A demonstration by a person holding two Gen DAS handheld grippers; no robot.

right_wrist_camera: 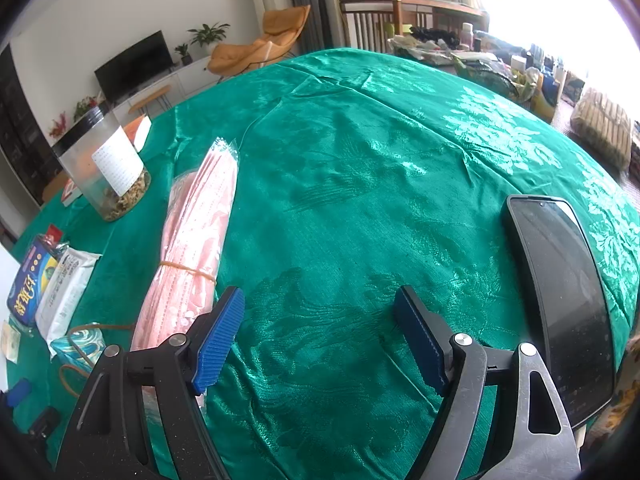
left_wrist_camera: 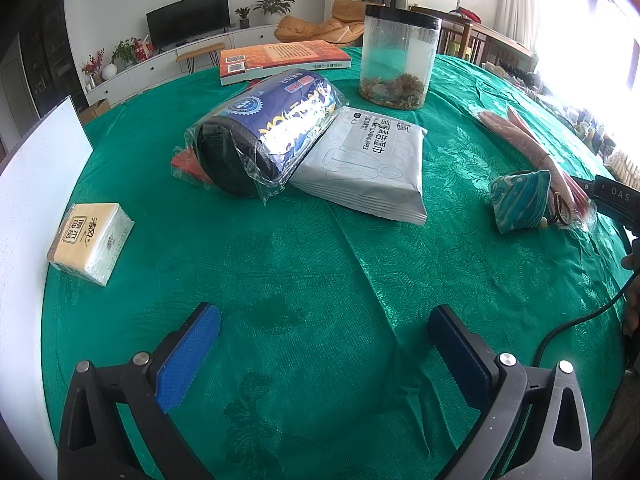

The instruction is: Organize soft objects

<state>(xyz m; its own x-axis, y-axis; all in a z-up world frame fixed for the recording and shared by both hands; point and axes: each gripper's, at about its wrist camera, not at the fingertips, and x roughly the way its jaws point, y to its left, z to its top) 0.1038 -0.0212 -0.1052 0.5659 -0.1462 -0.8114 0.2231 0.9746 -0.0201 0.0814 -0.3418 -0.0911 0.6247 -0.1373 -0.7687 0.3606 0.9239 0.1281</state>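
Both grippers, left gripper (left_wrist_camera: 324,344) and right gripper (right_wrist_camera: 320,336), are released and empty. Start with the mask pack (right_wrist_camera: 192,240) beside your right fingers: clamp mid-pack at the rubber band (right_wrist_camera: 188,270), squeeze gently.

White walls, a television (left_wrist_camera: 188,16) on a low white cabinet (left_wrist_camera: 160,64), orange lounge chair (right_wrist_camera: 256,46), bright window (right_wrist_camera: 560,0).

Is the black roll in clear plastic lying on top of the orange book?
No, the black roll lies on the green tablecloth, leaning on the white wipes pack; the orange book sits apart behind it.
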